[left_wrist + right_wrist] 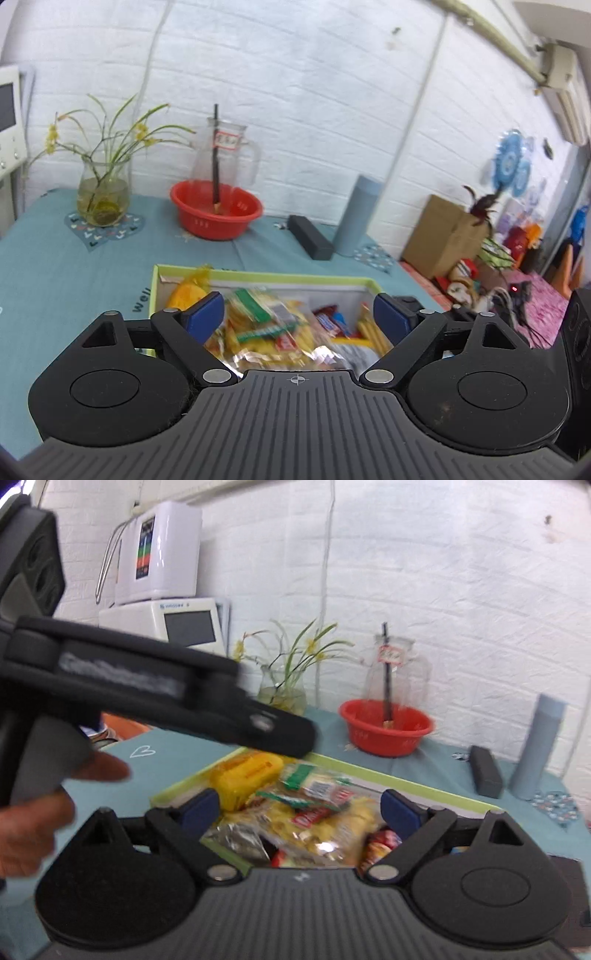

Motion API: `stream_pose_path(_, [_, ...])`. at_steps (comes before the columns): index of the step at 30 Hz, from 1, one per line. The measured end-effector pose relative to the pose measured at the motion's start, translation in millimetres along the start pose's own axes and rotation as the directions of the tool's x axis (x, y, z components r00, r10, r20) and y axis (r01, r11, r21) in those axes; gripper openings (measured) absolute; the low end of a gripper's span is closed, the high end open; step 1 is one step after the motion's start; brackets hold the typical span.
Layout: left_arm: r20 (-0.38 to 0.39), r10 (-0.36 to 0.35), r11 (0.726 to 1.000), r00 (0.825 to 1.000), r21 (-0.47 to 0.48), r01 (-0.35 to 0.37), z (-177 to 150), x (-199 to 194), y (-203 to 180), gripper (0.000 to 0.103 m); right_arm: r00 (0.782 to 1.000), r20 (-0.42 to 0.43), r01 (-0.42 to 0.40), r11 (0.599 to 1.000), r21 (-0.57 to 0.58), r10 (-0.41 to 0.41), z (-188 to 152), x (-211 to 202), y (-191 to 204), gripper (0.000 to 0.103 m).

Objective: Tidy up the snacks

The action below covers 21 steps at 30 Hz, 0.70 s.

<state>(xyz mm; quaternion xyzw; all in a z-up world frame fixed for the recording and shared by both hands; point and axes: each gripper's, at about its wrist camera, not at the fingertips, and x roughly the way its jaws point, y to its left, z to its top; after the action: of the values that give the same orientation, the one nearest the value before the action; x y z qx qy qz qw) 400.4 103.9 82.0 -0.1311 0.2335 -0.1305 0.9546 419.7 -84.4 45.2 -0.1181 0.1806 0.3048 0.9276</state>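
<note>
A shallow box with a green rim (266,276) (424,781) lies on the teal table and holds a heap of snacks. A clear bag of yellow crackers (266,332) (332,823) lies on top, with a yellow pack (186,295) (247,775) at the left and red bars (328,319) (380,843) at the right. My left gripper (298,318) hangs over the box, open, touching nothing. My right gripper (300,808) is open above the same bag, also touching nothing. The left gripper's black body (166,698) crosses the right wrist view, with a hand (33,823) under it.
At the back stand a red basin (216,214) (386,731) with a black stick, a glass jug (225,155), a vase of yellow flowers (103,195) (282,690), a black case (310,236) (485,771) and a grey-blue cylinder (356,214) (535,746). Cardboard box and clutter (447,236) sit right of the table.
</note>
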Motion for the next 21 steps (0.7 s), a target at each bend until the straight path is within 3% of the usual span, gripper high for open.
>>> stream_pose_path(4, [-0.061, -0.022, 1.0, 0.998, 0.005, 0.022, -37.6, -22.8, -6.1, 0.083, 0.999, -0.045, 0.025, 0.998, 0.051, -0.023, -40.8, -38.9, -0.1, 0.093])
stream_pose_path(7, [-0.169, -0.048, 0.998, 0.984, -0.05, 0.04, -66.1, -7.7, -6.9, 0.08, 0.994, -0.105, -0.016, 0.989, 0.15, 0.032, -68.6, -31.2, 1.0, 0.093])
stream_pose_path(11, [-0.304, -0.06, 0.994, 0.951, -0.105, 0.029, -84.9, 25.7, -5.9, 0.06, 0.975, -0.162, -0.123, 0.976, 0.178, 0.152, -88.0, -18.6, 22.9, 0.093])
stream_pose_path(17, [-0.384, -0.056, 0.993, 0.922, -0.116, 0.011, -87.6, 61.1, -8.0, 0.042, 0.954, -0.228, -0.154, 0.971, 0.183, 0.195, -96.5, -0.9, 34.7, 0.094])
stream_pose_path(18, [-0.396, -0.05, 0.994, 0.917, -0.113, 0.005, -89.4, 64.2, -7.2, 0.034, 0.956, -0.225, -0.153, 0.974, 0.168, 0.189, -96.7, -2.4, 37.5, 0.093])
stream_pose_path(21, [-0.43, -0.061, 0.992, 0.901, -0.129, 0.005, -97.5, 63.1, -3.7, 0.026, 0.948, -0.241, -0.171, 0.971, 0.168, 0.209, -96.7, -10.5, 41.8, 0.093])
